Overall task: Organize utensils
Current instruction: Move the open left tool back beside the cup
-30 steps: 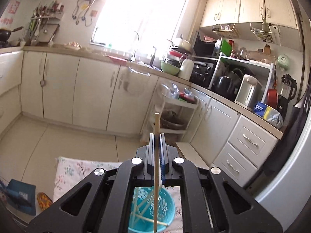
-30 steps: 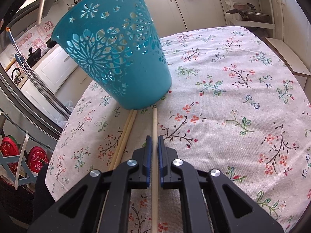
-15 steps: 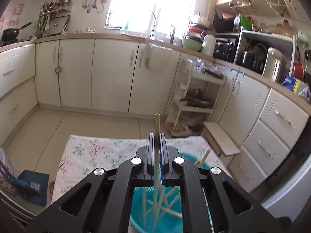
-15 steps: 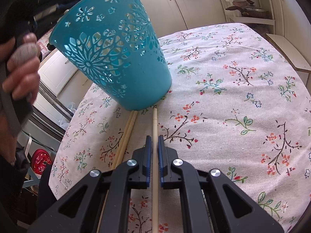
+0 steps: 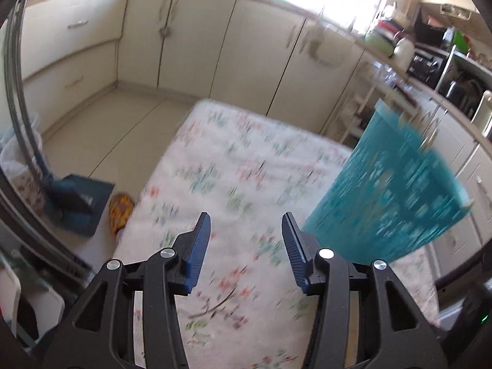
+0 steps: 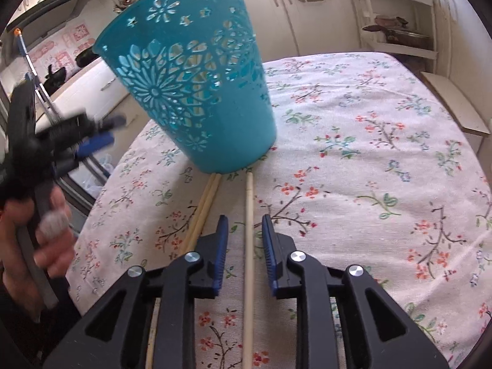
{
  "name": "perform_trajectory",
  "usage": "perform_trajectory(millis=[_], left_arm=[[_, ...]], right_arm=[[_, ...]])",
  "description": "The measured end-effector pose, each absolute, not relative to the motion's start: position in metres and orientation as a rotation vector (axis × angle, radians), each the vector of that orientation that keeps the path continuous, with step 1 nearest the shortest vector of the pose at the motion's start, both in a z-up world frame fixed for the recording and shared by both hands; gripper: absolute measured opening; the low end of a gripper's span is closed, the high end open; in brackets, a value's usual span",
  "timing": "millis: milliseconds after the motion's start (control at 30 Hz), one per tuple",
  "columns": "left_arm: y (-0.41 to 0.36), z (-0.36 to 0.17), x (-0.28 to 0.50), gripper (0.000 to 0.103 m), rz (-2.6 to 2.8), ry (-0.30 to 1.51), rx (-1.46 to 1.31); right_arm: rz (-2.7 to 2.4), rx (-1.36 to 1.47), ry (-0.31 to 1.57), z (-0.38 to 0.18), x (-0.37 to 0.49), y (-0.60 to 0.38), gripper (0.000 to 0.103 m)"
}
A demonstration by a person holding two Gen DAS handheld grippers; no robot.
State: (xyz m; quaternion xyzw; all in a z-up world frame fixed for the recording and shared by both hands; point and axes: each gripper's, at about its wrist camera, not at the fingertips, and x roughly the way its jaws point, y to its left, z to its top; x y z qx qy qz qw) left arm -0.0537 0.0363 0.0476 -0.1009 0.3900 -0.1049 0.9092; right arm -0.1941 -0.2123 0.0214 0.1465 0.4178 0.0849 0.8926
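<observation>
We judge that we are between chopsticks: one has gone into the teal plastic basket with flower-shaped cut-outs (image 6: 196, 92), and the next is about to be picked up. Our left gripper (image 5: 246, 246) hangs above the floral tablecloth (image 5: 233, 166) with its blue-padded fingers wide apart and nothing between them; the basket stands just to its right in that blurred view. Our right gripper (image 6: 245, 236) sits low over the cloth with its fingers apart on either side of a single pale wooden chopstick (image 6: 248, 230), which lies flat with its far tip touching, or nearly touching, the foot of the basket. A pair of pale wooden chopsticks (image 6: 203, 209) lies just to the left of it, side by side and also pointing at the basket. Pale sticks show through the basket's cut-outs. The next move, as we judge it, calls for closing the right fingers squarely on the single chopstick, lifting it clear of the cloth and tipping it upright over the basket's rim without knocking the light basket. Half a second ago our left gripper was clamped on a chopstick held directly over the basket's mouth; now it is empty and has swung away to the side. The right fingers, nearly together around the chopstick then, have since spread.
</observation>
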Motion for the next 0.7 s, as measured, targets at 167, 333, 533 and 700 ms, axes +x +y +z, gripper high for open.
perform_trajectory(millis=[167,333,533,700], left_arm=[[0.032,0.015,-0.056,0.047,-0.21,0.883,-0.164],[0.022,0.01,-0.057,0.059,-0.231,0.9,-0.098],[0.014,0.016,-0.054,0.068,-0.253,0.903,-0.102],[0.005,0.018,-0.055,0.074,-0.256,0.911,-0.061]], right_arm=[[0.134,0.159,0.881,0.024,-0.19,-0.194,0.023],[0.149,0.073,0.892,0.023,-0.191,-0.183,0.006],[0.186,0.149,0.922,0.023,-0.197,-0.194,0.006],[0.18,0.122,0.927,0.026,-0.198,-0.189,0.006]])
